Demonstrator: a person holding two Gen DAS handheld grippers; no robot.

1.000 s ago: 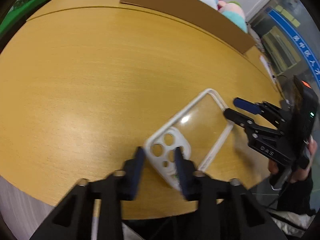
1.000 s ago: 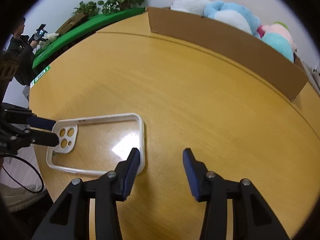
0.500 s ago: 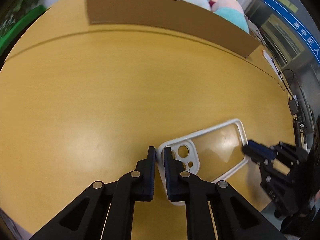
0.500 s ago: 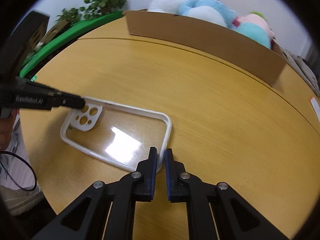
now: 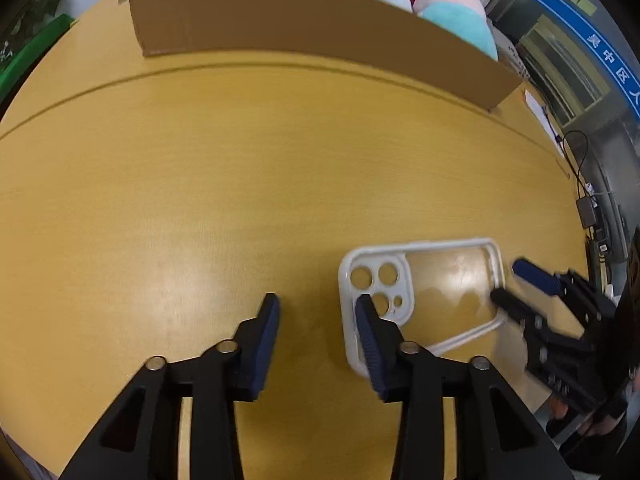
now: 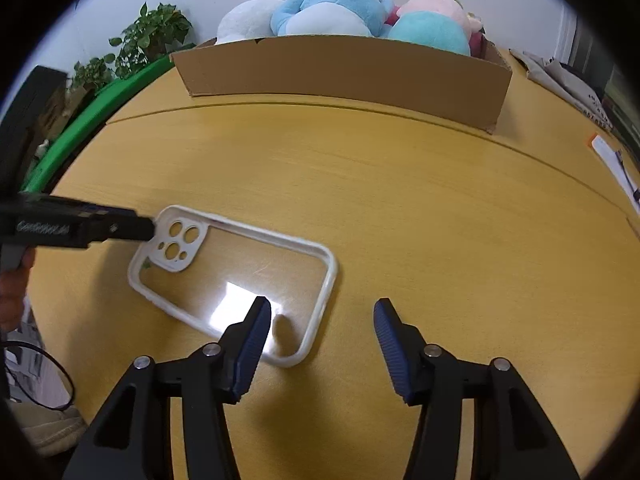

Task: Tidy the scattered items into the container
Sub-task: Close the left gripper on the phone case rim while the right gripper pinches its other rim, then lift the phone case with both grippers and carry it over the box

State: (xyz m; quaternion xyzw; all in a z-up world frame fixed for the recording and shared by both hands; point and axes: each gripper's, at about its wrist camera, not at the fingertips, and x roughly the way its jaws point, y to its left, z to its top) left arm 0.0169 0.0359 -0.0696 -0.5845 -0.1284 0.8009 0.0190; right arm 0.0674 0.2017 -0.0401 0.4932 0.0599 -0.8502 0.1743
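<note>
A clear phone case with a white rim lies flat on the wooden table; it also shows in the right wrist view. My left gripper is open, its right finger over the camera-hole end of the case. My right gripper is open, its left finger over the case's other end. The right gripper appears in the left wrist view, the left one in the right wrist view. The cardboard box stands at the table's far side with plush toys inside.
The round wooden table has a seam line before the box. Green rail and plants stand far left. Papers lie at the right edge. Cables hang beyond the table's right edge.
Both grippers were shut on the case's ends half a second ago and are now open. The case lies flat on the table, released. Both views have tilted up toward the box.
</note>
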